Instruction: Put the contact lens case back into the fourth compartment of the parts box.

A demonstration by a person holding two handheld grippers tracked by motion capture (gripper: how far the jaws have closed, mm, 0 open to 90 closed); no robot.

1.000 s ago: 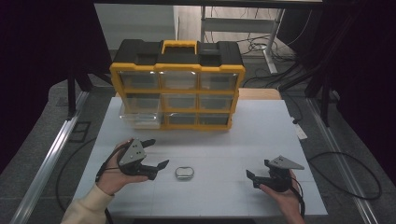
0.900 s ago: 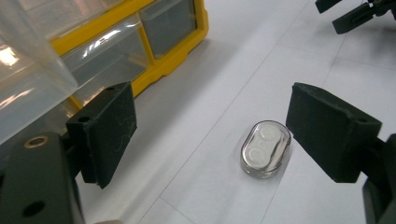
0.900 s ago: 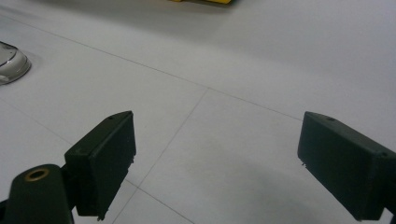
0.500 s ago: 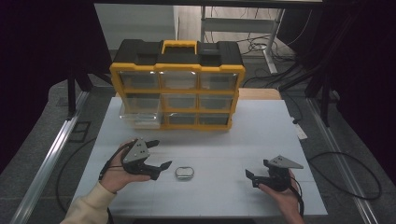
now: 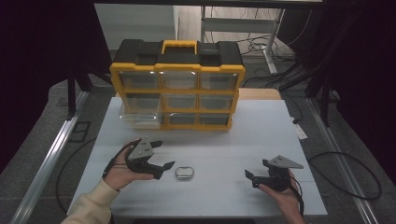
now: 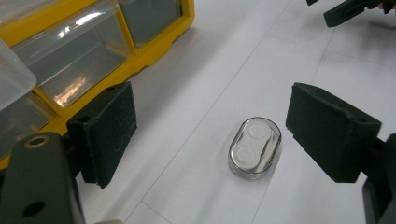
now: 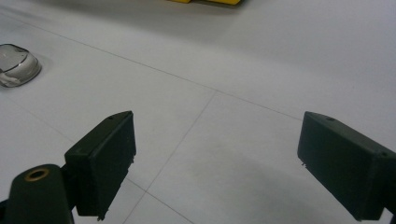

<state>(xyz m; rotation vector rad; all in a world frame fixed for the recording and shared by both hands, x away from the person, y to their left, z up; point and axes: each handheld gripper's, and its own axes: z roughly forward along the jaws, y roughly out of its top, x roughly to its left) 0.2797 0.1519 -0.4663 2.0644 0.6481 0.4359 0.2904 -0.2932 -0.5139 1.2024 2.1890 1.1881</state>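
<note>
The left gripper (image 6: 208, 135) hovers with jaws spread wide and empty around the small clear case (image 6: 254, 147) lying flat on the white table (image 5: 261, 140), so a lopsided closing could skid the smooth case sideways toward the idle, open right gripper (image 5: 254, 177).

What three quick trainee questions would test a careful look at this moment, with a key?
1. True or false: the left gripper has its fingers closed on the small clear oval plastic case.
2. Which drawer of the yellow and black plastic drawer cabinet stands pulled out? A bottom left, B top right, C middle centre.
3. What lies between the right gripper's fingers?

Key: 1 false, the fingers stand open either side of the case. 2 A. 3 Only bare white table.
</note>
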